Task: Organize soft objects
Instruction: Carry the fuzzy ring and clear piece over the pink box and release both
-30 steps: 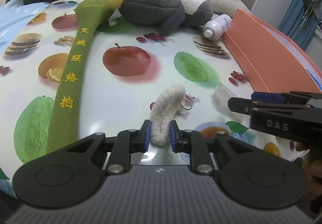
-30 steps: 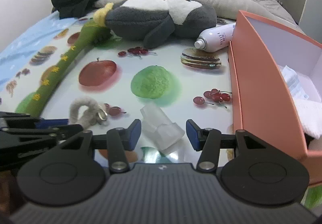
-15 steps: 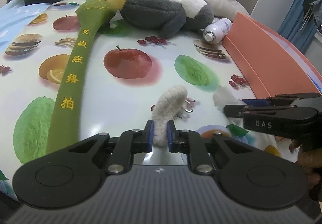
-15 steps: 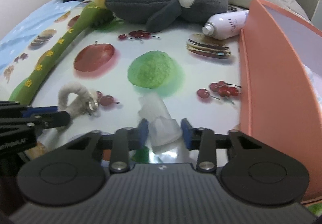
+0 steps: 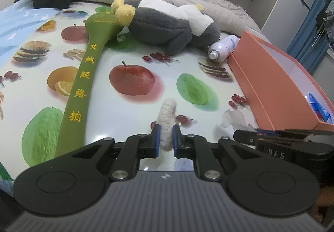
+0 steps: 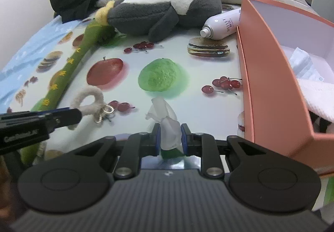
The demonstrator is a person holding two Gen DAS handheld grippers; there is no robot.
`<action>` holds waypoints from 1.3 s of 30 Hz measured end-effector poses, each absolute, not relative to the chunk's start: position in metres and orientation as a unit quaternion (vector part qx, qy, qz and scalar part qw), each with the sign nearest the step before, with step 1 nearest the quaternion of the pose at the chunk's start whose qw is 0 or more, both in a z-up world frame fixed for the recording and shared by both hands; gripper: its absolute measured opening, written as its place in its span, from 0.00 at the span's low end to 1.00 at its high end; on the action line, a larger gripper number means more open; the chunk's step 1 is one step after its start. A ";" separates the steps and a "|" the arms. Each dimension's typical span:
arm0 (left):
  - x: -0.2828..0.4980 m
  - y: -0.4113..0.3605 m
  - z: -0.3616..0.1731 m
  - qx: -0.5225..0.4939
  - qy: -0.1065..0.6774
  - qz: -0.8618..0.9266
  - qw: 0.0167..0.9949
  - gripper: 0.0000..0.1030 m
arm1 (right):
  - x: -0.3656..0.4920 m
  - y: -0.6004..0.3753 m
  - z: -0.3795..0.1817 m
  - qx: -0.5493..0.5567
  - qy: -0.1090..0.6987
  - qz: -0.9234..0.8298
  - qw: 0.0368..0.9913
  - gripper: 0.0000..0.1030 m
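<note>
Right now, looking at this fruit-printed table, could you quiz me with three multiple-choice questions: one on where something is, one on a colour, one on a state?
1. Where does the white spray bottle lie?
A. against the salmon-orange cardboard box
B. under the black garment
C. inside the box

2. What colour are the characters stitched on the long green plush stick?
A. red
B. yellow
C. white

3. What sits between the pads of the left gripper?
A. nothing
B. the spray bottle
C. the cream fuzzy loop with metal ring

Answers: 1 A, its body touches the box's outer corner. 2 B, the embroidery is yellow. 3 C, the blue pads pinch the loop's end, while the right gripper is closing on the crumpled white tissue.
</note>
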State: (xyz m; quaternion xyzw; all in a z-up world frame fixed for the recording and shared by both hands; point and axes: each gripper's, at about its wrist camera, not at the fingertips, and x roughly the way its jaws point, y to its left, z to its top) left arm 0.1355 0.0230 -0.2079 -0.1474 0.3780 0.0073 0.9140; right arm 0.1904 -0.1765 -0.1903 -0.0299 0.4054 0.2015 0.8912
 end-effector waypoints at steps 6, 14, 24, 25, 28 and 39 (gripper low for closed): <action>0.136 0.015 -0.190 -0.152 0.371 0.005 0.916 0.13 | 0.185 -0.183 -0.168 -0.018 0.389 0.203 0.898 0.23; 0.144 0.001 -0.155 -0.155 0.353 0.000 0.923 0.13 | 0.189 -0.202 -0.131 0.003 0.365 0.207 0.908 0.23; 0.170 -0.031 -0.094 -0.151 0.329 -0.021 0.932 0.13 | 0.201 -0.229 -0.077 0.031 0.335 0.206 0.919 0.23; 0.174 -0.034 -0.087 -0.150 0.325 -0.023 0.933 0.13 | 0.203 -0.233 -0.071 0.034 0.330 0.206 0.921 0.23; 0.186 -0.047 -0.063 -0.145 0.310 -0.033 0.939 0.13 | 0.209 -0.242 -0.053 0.036 0.318 0.206 0.925 0.23; 0.246 -0.113 -0.003 -0.125 0.277 -0.096 0.948 0.13 | 0.242 -0.300 -0.001 0.052 0.272 0.173 0.945 0.24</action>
